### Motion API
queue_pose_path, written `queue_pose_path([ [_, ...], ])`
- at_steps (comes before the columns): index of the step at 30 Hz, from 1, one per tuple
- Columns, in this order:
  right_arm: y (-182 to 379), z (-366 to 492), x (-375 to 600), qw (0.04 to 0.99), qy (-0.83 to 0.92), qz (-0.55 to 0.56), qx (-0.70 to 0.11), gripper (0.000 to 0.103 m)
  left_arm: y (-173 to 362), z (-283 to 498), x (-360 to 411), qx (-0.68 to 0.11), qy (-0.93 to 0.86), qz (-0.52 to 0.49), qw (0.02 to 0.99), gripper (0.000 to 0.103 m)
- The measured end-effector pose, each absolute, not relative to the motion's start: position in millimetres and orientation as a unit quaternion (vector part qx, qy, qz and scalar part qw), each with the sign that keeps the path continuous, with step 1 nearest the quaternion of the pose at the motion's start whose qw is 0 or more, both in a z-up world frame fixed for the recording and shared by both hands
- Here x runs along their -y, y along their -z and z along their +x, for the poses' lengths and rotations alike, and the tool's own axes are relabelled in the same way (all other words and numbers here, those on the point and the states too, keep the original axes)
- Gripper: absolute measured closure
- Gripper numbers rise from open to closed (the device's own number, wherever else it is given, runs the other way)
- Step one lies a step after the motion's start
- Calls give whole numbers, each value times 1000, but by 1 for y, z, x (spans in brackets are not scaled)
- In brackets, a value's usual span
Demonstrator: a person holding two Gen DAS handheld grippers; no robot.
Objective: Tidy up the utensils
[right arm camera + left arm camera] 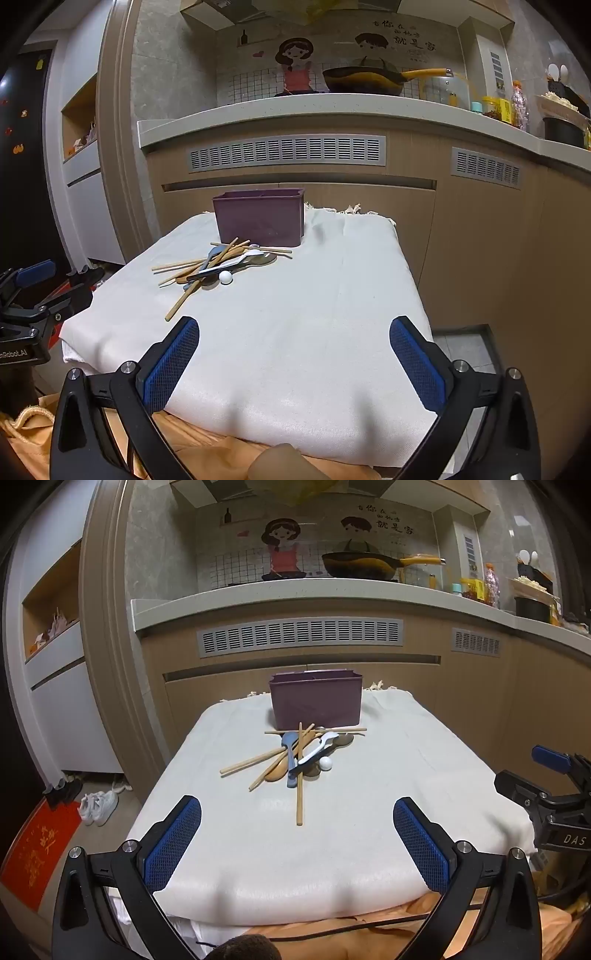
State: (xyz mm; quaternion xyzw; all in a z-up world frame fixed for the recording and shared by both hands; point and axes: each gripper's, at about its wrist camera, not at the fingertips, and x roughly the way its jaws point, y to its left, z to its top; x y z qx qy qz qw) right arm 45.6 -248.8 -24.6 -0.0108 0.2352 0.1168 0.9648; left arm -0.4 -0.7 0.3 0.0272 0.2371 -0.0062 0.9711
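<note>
Bin [316, 701] sits far-centre on the cloth [406, 775]: stiff, light, prob. leave it. Pile [295, 753] lies just near of it. Chopsticks [299, 775] thin, slippery, so pinch mid-shaft. Spoons [317, 751] light; take by handle. Left gripper [297, 834] and right gripper [294, 352] both wide open, empty.

1. One purple bin [316, 699] stands on the cloth-covered surface [406, 775], at twelve o'clock from the pile.
2. One pile of utensils [295, 753] lies at the surface's middle.
3. Wooden chopsticks [299, 775]: at least five sticks show, crossing one another; the exact count is hard to tell.
4. One wooden spoon [279, 771] lies at seven o'clock in the pile.
5. One blue spoon [289, 744] lies beside it.
6. One white spoon [319, 749] lies on top.
7. One small white ball [325, 763] sits at four o'clock.
8. Dark metal spoons [343, 740]: at least one, perhaps more.
9. Two grippers, the left gripper [297, 843] and the right gripper [294, 363], each with jaws wide apart.
</note>
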Motion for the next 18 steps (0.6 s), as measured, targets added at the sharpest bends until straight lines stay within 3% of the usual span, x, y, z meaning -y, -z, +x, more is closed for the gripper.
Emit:
queue_pose_path([
  [18, 28, 48, 250, 964, -114, -8, -241, 0, 8, 7, 0, -246, 2, 27, 969, 0],
])
